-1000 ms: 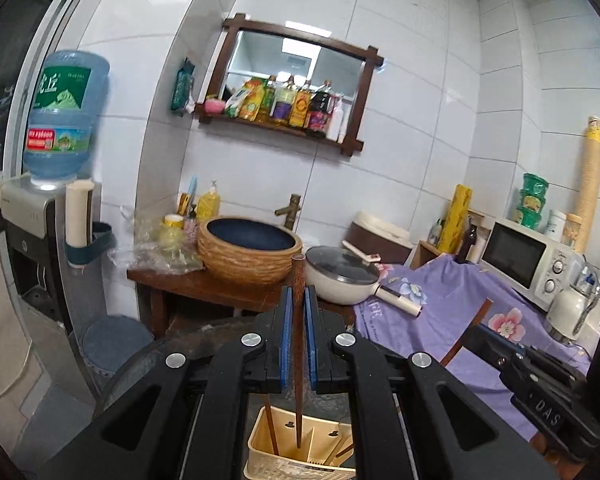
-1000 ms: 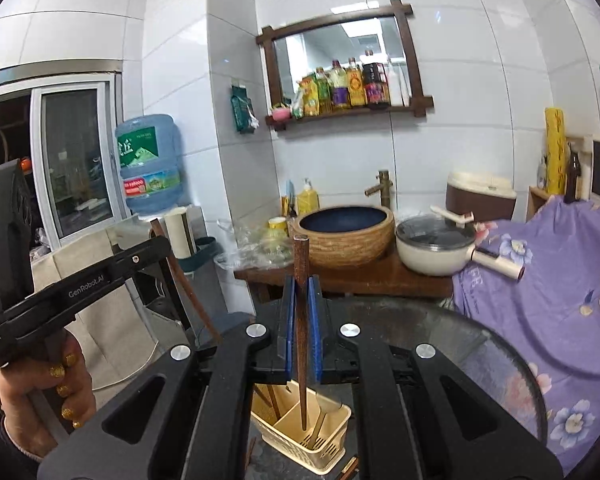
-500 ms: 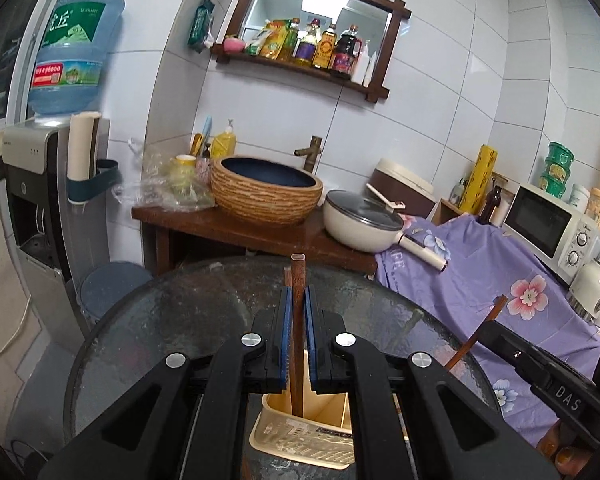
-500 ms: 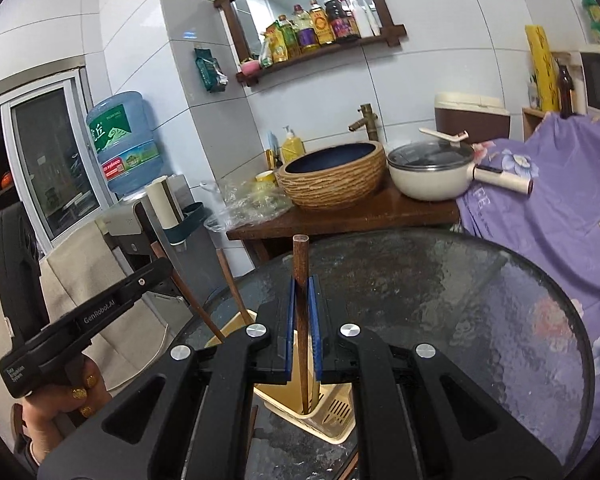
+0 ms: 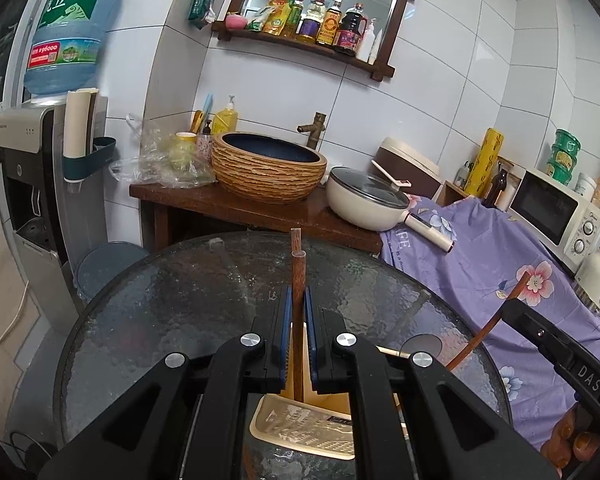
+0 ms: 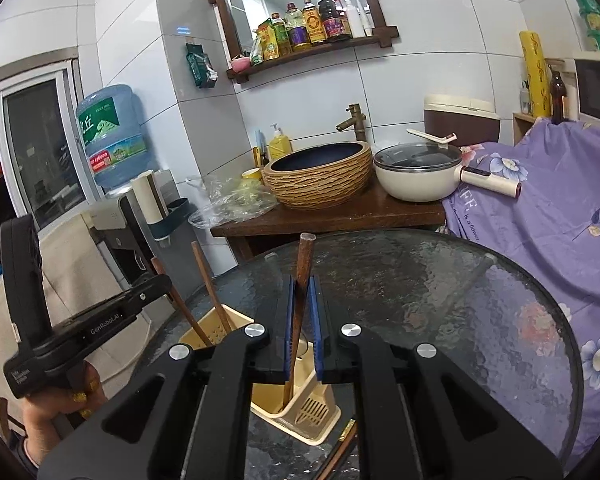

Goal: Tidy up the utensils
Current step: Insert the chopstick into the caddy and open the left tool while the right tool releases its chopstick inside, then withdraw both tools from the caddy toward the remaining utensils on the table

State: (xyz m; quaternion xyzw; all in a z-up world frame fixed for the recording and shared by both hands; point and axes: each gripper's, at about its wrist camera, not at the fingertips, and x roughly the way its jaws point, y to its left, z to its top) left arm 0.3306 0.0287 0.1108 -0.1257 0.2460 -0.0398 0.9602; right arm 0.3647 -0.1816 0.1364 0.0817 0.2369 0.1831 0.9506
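A cream plastic utensil holder [image 5: 300,428] [image 6: 300,408] stands on the round glass table [image 5: 180,312] [image 6: 440,304]. My left gripper [image 5: 296,300] is shut on a brown wooden chopstick [image 5: 298,276], held upright with its lower end inside the holder. My right gripper [image 6: 301,292] is shut on another brown chopstick [image 6: 302,264], slightly tilted, its lower end in the holder. Another chopstick [image 6: 208,284] stands in the holder's left part. More chopsticks [image 6: 340,452] lie on the glass in front of the holder.
Behind the table, a wooden counter [image 5: 236,204] carries a woven basin [image 5: 268,168] and a cream pan [image 5: 364,200]. A purple flowered cloth [image 5: 480,264] covers furniture at right, with a microwave [image 5: 556,208]. A water dispenser [image 5: 32,200] stands at left.
Both grippers have tilted down and lowered toward the table, bringing their chopsticks down into the holder. The right chopstick now leans slightly.
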